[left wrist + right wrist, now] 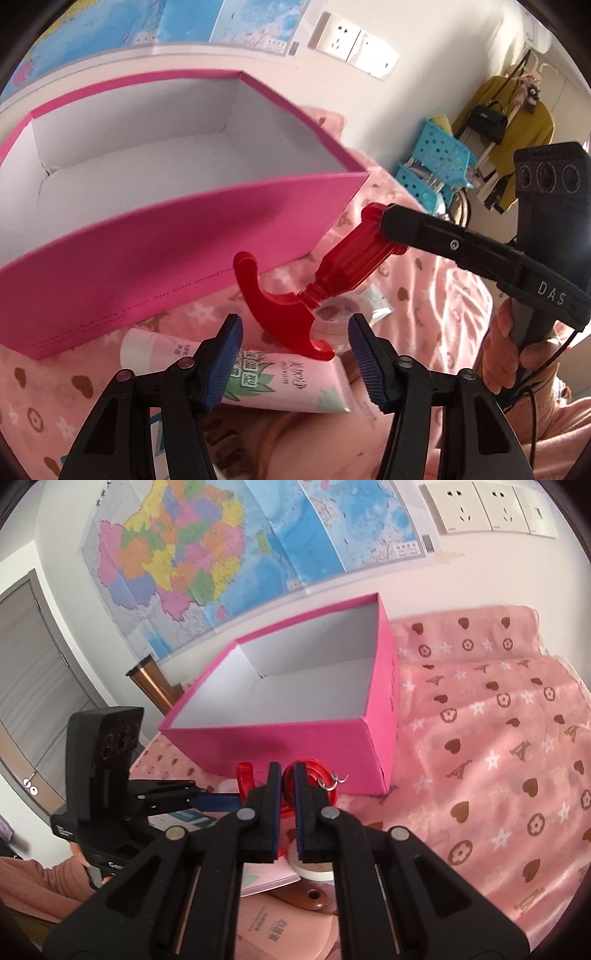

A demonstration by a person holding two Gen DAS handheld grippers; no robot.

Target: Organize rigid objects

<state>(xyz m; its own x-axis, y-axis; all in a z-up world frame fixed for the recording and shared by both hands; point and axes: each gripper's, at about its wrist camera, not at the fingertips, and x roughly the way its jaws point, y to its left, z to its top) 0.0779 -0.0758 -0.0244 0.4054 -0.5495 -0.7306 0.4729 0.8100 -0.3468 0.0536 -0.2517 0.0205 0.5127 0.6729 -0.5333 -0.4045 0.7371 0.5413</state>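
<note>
You are lifting the red toy hammer [295, 291] toward the pink box [155, 236]
Right gripper [289, 786] fingers are pinching its handle for boxing; left gripper [293, 363] fingers are hanging spread, empty

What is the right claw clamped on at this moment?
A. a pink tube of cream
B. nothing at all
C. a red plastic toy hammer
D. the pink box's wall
C: in the left wrist view the right claw is closed on the handle of the red plastic toy hammer, held in front of the pink box, while the pink tube lies untouched on the cloth.
</note>
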